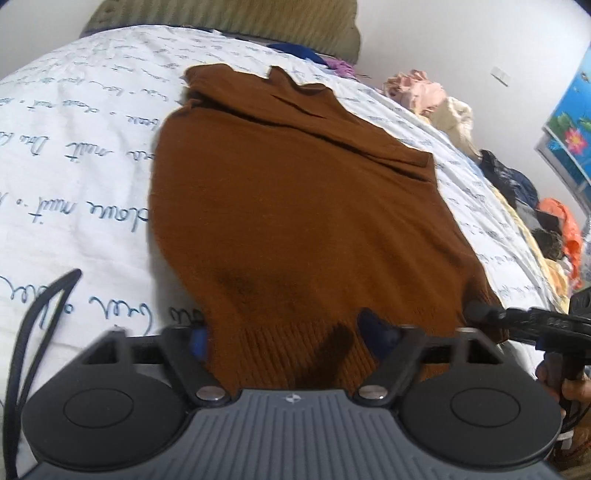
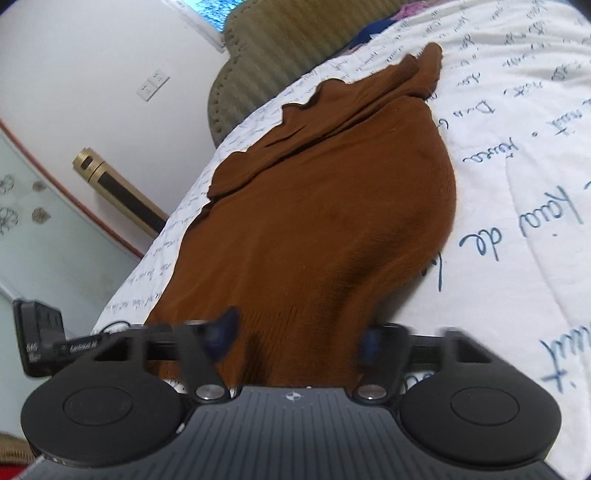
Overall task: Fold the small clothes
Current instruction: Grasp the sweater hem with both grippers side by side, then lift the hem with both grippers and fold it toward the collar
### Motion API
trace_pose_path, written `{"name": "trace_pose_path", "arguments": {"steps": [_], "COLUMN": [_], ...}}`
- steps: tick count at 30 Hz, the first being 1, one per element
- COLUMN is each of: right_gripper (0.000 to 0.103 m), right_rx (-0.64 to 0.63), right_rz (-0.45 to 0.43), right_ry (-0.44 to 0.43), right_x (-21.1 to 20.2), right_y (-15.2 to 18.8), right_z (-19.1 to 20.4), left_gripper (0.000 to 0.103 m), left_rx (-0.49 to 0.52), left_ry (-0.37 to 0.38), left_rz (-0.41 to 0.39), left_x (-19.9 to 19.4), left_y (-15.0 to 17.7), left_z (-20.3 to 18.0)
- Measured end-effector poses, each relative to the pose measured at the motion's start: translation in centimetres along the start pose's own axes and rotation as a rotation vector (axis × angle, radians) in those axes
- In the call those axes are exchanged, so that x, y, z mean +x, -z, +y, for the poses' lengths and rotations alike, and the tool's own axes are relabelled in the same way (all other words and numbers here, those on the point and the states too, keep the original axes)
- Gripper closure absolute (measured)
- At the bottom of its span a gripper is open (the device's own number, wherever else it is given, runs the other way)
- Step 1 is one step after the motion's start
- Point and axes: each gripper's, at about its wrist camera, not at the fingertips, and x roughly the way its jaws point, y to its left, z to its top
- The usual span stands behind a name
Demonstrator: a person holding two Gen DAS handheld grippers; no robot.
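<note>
A brown knit sweater (image 1: 295,192) lies spread on the white bedsheet with blue script (image 1: 74,155), its sleeves folded across the top. It also shows in the right wrist view (image 2: 325,206). My left gripper (image 1: 288,336) is open, its blue-padded fingers straddling the ribbed hem at the near edge. My right gripper (image 2: 295,339) is open too, its fingers on either side of the hem at the sweater's other bottom corner. The right gripper also shows in the left wrist view (image 1: 524,321) at the right edge.
A pile of loose clothes (image 1: 517,192) runs along the bed's right side. An olive padded headboard (image 1: 229,18) stands at the far end. A gold and black tower (image 2: 118,188) stands on the floor beside the bed.
</note>
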Motion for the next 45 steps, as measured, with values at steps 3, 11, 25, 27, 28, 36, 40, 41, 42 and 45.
{"name": "trace_pose_path", "arguments": {"steps": [3,11,25,27,28,36,40,41,42,45], "right_gripper": [0.083,0.085,0.085,0.085,0.085,0.085,0.085,0.085,0.084,0.084], "right_rx": [0.029,-0.131,-0.184,-0.174,-0.173,-0.216,-0.157,-0.131,-0.109,-0.035], "right_rz": [0.002,-0.007,0.009,0.013,0.013,0.029,-0.012,-0.031,-0.042,-0.032], "right_ry": [-0.005,0.003,-0.104,-0.108,-0.112,-0.128,-0.145,-0.152,-0.158,-0.168], "right_x": [0.2,-2.3,-9.1,-10.1,-10.6,-13.4,-12.5,-12.1,-11.5,-9.7], "right_y": [0.0,0.6,2.0,2.4,2.7,3.9,2.1,1.3,0.6,-1.0], "right_z": [-0.4,2.3,4.1,4.0,4.1,5.2,4.5,4.3,3.9,2.2], "left_gripper": [0.083,0.098,0.099,0.099,0.099,0.099,0.099,0.099,0.099,0.099], "left_rx": [-0.051,-0.028,0.104,0.106,0.113,0.162,0.12,0.114,0.112,0.114], "left_ry": [-0.001,0.001,0.047,0.064,0.073,0.058,0.04,0.041,0.042,0.028], "left_rz": [0.006,-0.112,-0.238,-0.232,-0.233,-0.247,-0.233,-0.233,-0.235,-0.241], "left_x": [-0.2,-3.9,-12.4,-13.3,-14.0,-15.3,-14.0,-13.7,-13.5,-12.9], "left_y": [-0.4,0.0,1.1,1.2,1.5,1.6,0.0,-0.5,-0.8,-1.1], "left_z": [0.9,0.6,-0.9,-1.0,-1.2,-2.0,-1.5,-1.5,-1.5,-1.4]}}
